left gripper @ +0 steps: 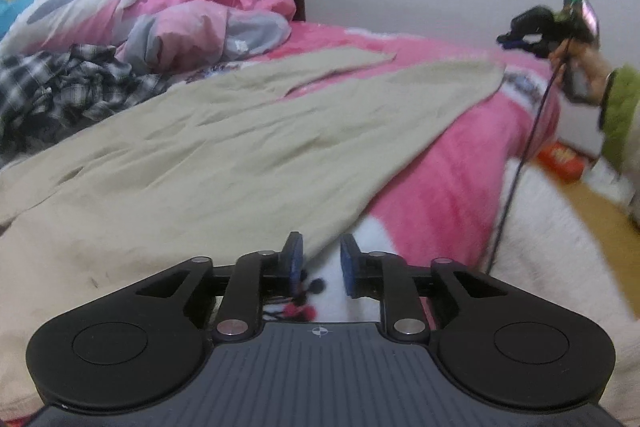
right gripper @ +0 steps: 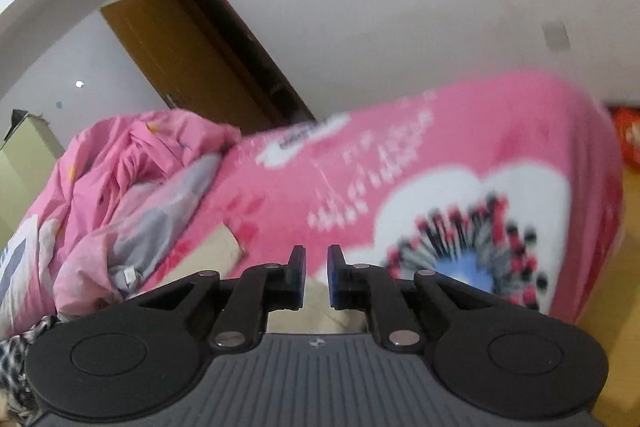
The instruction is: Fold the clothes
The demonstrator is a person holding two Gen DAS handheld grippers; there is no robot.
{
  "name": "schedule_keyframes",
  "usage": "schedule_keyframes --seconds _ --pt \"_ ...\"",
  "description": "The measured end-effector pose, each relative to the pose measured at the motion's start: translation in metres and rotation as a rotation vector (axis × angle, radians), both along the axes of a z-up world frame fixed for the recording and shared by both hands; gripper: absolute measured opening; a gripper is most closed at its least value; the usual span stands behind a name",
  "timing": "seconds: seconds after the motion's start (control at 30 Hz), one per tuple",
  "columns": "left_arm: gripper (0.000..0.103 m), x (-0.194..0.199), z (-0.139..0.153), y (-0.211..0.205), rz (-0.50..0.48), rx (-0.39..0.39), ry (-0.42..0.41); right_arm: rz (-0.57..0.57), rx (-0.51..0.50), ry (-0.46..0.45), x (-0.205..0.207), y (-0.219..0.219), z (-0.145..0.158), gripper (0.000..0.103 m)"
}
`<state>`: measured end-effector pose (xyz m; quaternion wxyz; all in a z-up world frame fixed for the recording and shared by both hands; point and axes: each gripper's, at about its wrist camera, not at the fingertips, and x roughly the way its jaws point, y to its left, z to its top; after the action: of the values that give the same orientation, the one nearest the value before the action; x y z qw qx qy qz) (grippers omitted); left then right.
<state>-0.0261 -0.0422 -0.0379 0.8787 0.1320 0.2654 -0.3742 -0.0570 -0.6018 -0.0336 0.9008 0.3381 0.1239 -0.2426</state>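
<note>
A beige pair of trousers lies spread flat on the pink bed cover, legs pointing to the far right. My left gripper is open and empty, low over the near edge of the trousers. My right gripper is open with a narrow gap and empty, raised above the bed; a bit of beige cloth shows below it. The right gripper also shows in the left wrist view, held in a hand beyond the far end of the trousers.
A crumpled pink duvet and a black-and-white checked shirt lie heaped at the bed's far left. A brown door stands behind. A black cable hangs from the right gripper. An orange-red package lies on the floor.
</note>
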Motion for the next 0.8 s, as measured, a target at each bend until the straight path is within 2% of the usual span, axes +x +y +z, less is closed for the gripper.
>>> schedule_keyframes --seconds 0.03,0.1,0.13,0.17,0.3,0.4,0.47,0.53,0.6,0.63,0.67,0.7,0.73,0.8 --pt "0.026 -0.002 0.004 0.003 0.000 -0.027 0.005 0.011 -0.032 0.001 0.002 0.003 0.007 0.014" --pt "0.032 0.002 0.008 0.008 0.017 -0.069 0.009 0.051 -0.075 0.024 0.018 0.006 0.016 0.030" --pt "0.033 0.006 0.008 0.009 0.034 -0.075 0.005 0.082 -0.087 0.045 0.030 0.007 0.019 0.044" --pt "0.033 0.011 0.006 0.009 0.054 -0.062 0.002 0.124 -0.090 0.072 0.042 0.007 0.020 0.050" --pt "0.034 0.031 -0.007 0.004 0.135 0.026 -0.012 0.284 -0.029 0.170 0.090 -0.006 0.010 0.055" --pt "0.037 0.038 -0.017 0.003 0.174 0.089 -0.030 0.292 0.031 0.270 0.123 -0.026 -0.003 0.056" --pt "0.040 0.039 -0.022 0.005 0.192 0.092 -0.026 0.334 0.076 0.339 0.137 -0.035 -0.016 0.056" --pt "0.042 0.041 -0.024 0.008 0.210 0.070 -0.015 0.386 0.027 0.394 0.144 -0.030 -0.021 0.057" --pt "0.043 0.042 -0.026 0.010 0.229 0.045 -0.002 0.436 -0.033 0.448 0.149 -0.023 -0.024 0.051" --pt "0.044 0.044 -0.026 0.011 0.236 0.034 0.004 0.454 -0.093 0.474 0.150 -0.017 -0.023 0.032" --pt "0.044 0.046 -0.025 0.011 0.240 0.028 0.008 0.467 -0.146 0.491 0.150 -0.012 -0.021 0.019" --pt "0.044 0.048 -0.025 0.010 0.241 0.030 0.007 0.470 -0.186 0.492 0.148 -0.009 -0.018 0.015" --pt "0.044 0.050 -0.024 0.008 0.242 0.032 0.006 0.467 -0.222 0.478 0.146 -0.006 -0.014 0.002" --pt "0.044 0.051 -0.024 0.006 0.242 0.044 0.001 0.433 -0.277 0.384 0.137 -0.002 0.002 0.002"
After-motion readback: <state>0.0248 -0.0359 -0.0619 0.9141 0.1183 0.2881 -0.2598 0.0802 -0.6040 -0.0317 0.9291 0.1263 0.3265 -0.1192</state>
